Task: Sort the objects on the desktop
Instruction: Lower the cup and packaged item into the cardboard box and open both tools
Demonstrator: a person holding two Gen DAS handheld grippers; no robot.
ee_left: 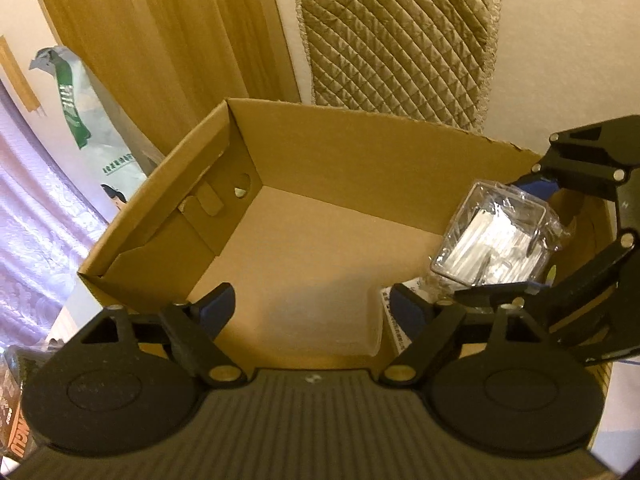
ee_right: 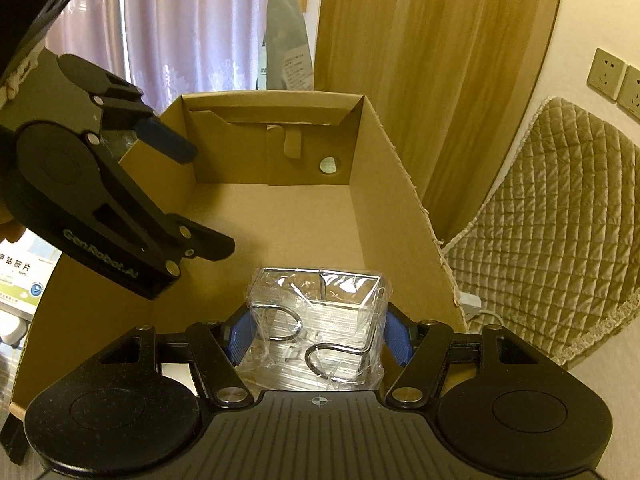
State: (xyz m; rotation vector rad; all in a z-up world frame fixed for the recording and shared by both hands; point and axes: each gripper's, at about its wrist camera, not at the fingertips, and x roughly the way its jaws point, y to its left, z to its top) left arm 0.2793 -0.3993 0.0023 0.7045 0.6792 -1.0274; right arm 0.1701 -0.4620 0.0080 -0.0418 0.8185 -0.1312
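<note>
Cardboard dominates both views: we see an open cardboard box (ee_left: pixel 320 216) (ee_right: pixel 280 216) with a bare floor, its end wall pierced by a round hole and a folded tab. Behind it stands a wooden door panel (ee_left: pixel 168 28) (ee_right: pixel 432 60), and beside that a quilted chair back (ee_left: pixel 396 40) (ee_right: pixel 560 220). Only our right wrist view shows the wall sockets (ee_right: pixel 616 76) above the chair and the full lilac curtain (ee_right: pixel 180 20); the left wrist view catches just the curtain's edge (ee_left: pixel 28 200), plus a printed white-and-green bag (ee_left: pixel 80 108) leaning by the door.

Next in size, our right gripper (ee_left: pixel 516 236) (ee_right: pixel 316 340) reaches over the box's right side. Its blue-padded fingers (ee_right: pixel 396 340) are clenched on a plastic-wrapped metal holder (ee_left: pixel 492 240) (ee_right: pixel 320 320), which hangs above the box floor near the right wall. The right wrist view reveals the holder's two curved wire hooks and divided top; from the left wrist view we make out only a shiny wrapped block.

Our left gripper (ee_left: pixel 312 308) (ee_right: pixel 200 200) hovers over the box's near edge with its fingers (ee_left: pixel 218 308) spread wide and nothing between them.

Smallest, a white medicine box (ee_right: pixel 28 276) shows at the left edge of the right wrist view, outside the carton.
</note>
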